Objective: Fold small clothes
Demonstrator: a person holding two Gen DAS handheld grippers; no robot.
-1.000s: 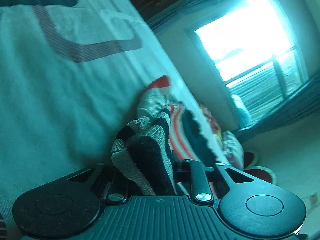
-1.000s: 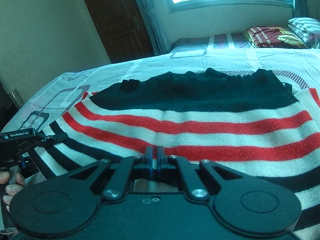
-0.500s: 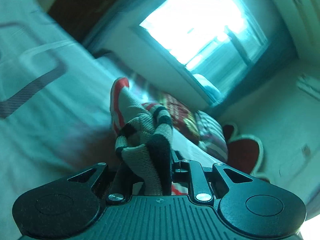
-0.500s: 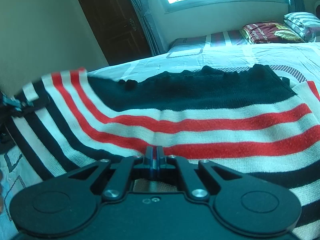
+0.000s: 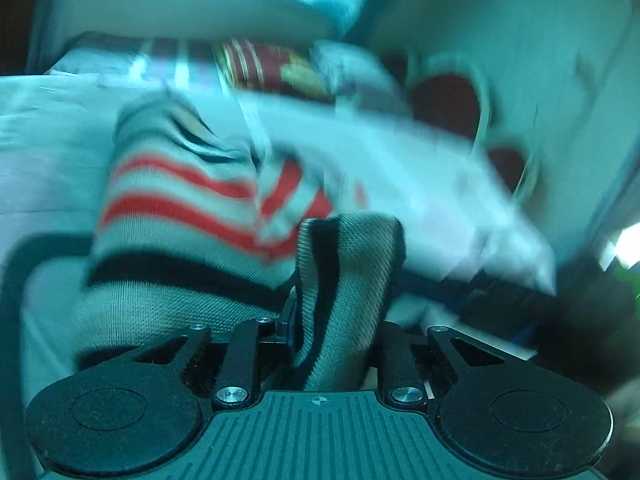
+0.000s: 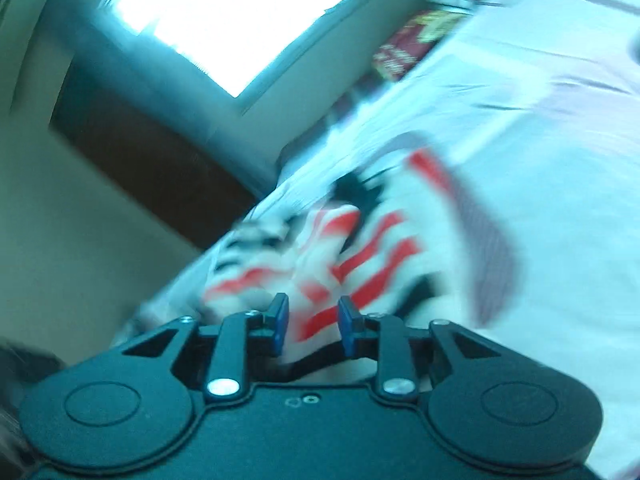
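Observation:
A striped knit garment [image 5: 180, 216] in white, red and black lies bunched on the bed. My left gripper [image 5: 316, 320] is shut on a folded edge of it, and the cloth hides the fingertips. In the right wrist view the same garment [image 6: 360, 256] lies crumpled on the sheet just ahead of my right gripper [image 6: 312, 320]. That gripper is open, its blue pads [image 6: 280, 316] apart, with nothing held between them. Both views are blurred by motion.
The pale bed sheet [image 6: 540, 160] spreads to the right. A dark red pillow [image 5: 272, 68] lies at the head of the bed, under a bright window [image 6: 224, 12]. A dark wooden door [image 6: 152, 160] stands at left. A red heart-shaped cushion [image 5: 448, 104] sits by the wall.
My right gripper has opened and let go of the garment, and its view has tilted sharply. My left gripper has swung the held edge across, and the garment is now bunched.

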